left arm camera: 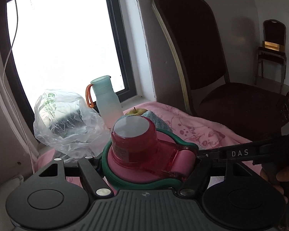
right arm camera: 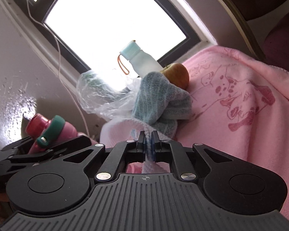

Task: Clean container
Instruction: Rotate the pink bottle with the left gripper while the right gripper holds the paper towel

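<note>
In the left wrist view my left gripper (left arm camera: 147,165) is clamped around the pink bottle (left arm camera: 142,154), its red cap (left arm camera: 133,134) pointing up toward the window (left arm camera: 63,38), with a plastic bag (left arm camera: 67,123), a pale bottle (left arm camera: 106,100) and an apple (left arm camera: 134,112) beyond on the pink blanket (left arm camera: 198,129). In the right wrist view my right gripper (right arm camera: 148,142) pinches a fold of the blue-and-white cloth (right arm camera: 160,100), which lies bunched on the blanket just before the apple, while the pink bottle sits at the far left in the other gripper.

A pink plastic bottle (left arm camera: 144,165) with translucent red cap and green rubber loop sits capped, clamped between black fingers (left arm camera: 90,171); a blue-and-white towel (right arm camera: 160,100) lies bunched nearby.
</note>
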{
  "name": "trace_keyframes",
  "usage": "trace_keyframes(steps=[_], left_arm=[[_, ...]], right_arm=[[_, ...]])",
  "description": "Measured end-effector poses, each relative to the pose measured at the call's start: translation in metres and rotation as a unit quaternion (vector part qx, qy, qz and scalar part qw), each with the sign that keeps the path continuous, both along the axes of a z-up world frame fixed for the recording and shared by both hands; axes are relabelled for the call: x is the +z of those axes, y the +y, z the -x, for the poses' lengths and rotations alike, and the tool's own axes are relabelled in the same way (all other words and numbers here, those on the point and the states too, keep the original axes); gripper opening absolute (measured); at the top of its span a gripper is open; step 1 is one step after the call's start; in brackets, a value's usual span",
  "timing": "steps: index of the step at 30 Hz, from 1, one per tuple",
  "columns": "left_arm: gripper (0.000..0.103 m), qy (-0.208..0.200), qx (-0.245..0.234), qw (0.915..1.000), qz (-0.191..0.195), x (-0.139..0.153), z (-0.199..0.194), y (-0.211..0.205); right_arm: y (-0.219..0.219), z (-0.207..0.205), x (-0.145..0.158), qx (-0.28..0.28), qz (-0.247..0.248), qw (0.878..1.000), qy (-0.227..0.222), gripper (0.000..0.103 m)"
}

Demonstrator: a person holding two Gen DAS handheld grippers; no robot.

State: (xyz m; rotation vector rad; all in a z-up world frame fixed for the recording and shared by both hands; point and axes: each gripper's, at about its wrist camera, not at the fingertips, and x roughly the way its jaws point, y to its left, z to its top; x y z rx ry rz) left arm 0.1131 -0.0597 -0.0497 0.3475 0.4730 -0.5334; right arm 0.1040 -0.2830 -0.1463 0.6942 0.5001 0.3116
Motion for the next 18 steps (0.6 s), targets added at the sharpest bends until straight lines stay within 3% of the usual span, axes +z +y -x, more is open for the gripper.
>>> trace_keyframes(steps=[2, 4, 7, 12, 15, 18], left_arm=[[0.072, -0.002, 0.013, 0.9999, -0.009, -0.001, 0.002, -0.001], [0.087, 0.001, 0.039, 0.9992, -0.010, -0.002, 0.005, -0.002], [0.091, 0.019, 0.100, 0.9943, 0.030, 0.000, 0.009, 0.000], [0.093, 0.070, 0.197, 0.9714, 0.113, 0.002, 0.012, 0.003], [0.095, 0.054, 0.235, 0.9627, 0.123, 0.002, 0.023, -0.010], [0.096, 0.021, 0.267, 0.9587, 0.096, -0.002, 0.035, -0.032]], right_arm=[[0.001, 0.001, 0.000, 0.003, 0.003, 1.000, 0.000, 0.012], [0.004, 0.001, 0.001, 0.009, 0.010, 1.000, 0.000, 0.012], [0.007, 0.000, 0.001, 0.012, 0.016, 1.000, 0.002, 0.012], [0.006, 0.000, 0.000, 0.012, 0.009, 1.000, 0.005, 0.012], [0.003, 0.000, -0.001, 0.014, -0.001, 1.000, 0.007, 0.012], [-0.004, 0.001, -0.003, 0.008, -0.024, 1.000, 0.007, 0.012]])
